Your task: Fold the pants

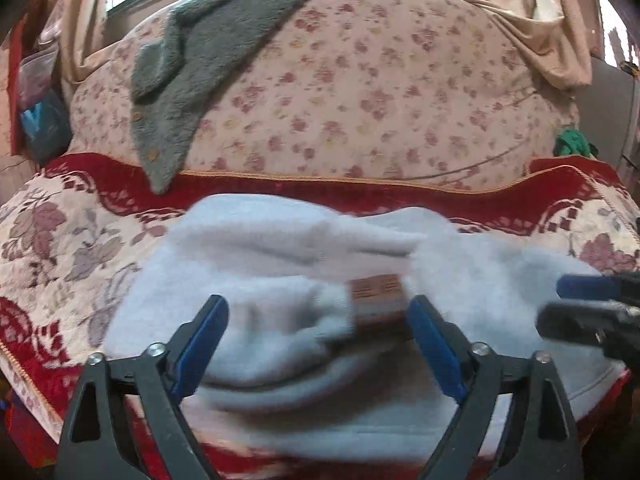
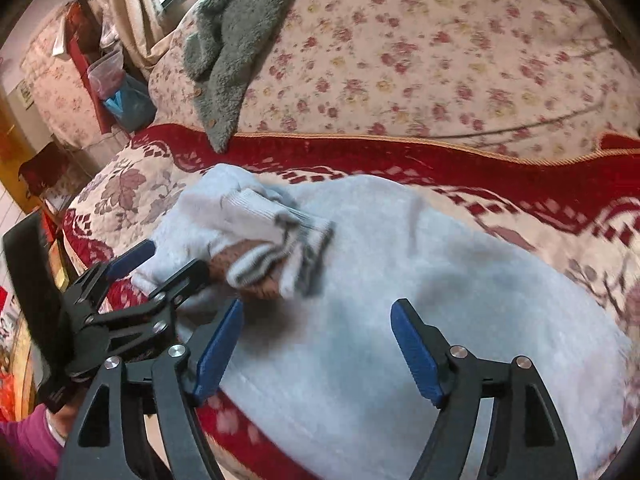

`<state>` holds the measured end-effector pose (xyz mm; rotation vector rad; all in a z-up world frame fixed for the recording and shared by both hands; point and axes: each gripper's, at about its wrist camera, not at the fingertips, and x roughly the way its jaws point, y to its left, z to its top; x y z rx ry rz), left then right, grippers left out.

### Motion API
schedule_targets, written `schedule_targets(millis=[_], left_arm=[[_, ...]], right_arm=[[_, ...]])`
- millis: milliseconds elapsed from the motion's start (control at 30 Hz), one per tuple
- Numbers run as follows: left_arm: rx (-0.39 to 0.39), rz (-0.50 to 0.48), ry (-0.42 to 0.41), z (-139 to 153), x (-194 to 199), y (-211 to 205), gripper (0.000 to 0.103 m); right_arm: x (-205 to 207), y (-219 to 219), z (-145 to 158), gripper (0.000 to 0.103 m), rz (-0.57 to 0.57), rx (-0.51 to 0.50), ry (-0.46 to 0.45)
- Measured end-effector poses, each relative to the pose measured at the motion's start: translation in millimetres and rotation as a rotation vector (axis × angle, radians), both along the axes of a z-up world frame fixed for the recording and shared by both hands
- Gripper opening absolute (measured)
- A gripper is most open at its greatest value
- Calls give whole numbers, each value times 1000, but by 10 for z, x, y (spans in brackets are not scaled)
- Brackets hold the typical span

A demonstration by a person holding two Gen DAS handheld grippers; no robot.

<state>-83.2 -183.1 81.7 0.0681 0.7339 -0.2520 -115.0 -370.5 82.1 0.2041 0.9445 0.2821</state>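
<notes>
Lying left-right across bedspread (image 2: 132,184): pants (image 2: 400,280), cuffs left; both tools wide, empty.

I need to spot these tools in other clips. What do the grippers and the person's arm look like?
Both the left gripper and the right gripper have black angular plastic fingers with cut-out slots, silver rivets and blue ribbed pads. No cables show. The person's sleeve is magenta-purple.

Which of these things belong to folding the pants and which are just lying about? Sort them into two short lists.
Part of the job:
- light blue pants, bunched on the bed
- left gripper, open over the pants
- right gripper, open over the pants

Just lying about:
- grey fleece garment on the floral quilt
- red patterned bedspread under the pants
- curtains
- green cloth
</notes>
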Motion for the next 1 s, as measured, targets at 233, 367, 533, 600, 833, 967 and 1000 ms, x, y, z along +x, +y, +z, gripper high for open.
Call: schedule_targets(millis=[233,367,533,600,833,967,1000], left_arm=[[-11,-82,14,-10,5,-412,94],[-4,-118,19,-24,19,-596,94],[-4,-166,33,-52,76,-816,94],[-21,-208,48,-50,101,-899,94],[-105,-356,120,-18,199,-1163,97],[-73,-454,174,-74,283,-1428,98],[-60,-488,191,-96,309,-1521,98]], right_arm=[[-419,-438,-7,91,-80,-9,26],[-750,-610,-125,93,-85,68,62],[-1087,-689,-385,95,-71,100,111],[-1152,-736,-445,95,-82,114,107],[-1327,-899,-582,97,-129,252,136],[-1337,-1056,-717,97,-214,317,132],[-1317,-1125,-764,97,-256,341,123]])
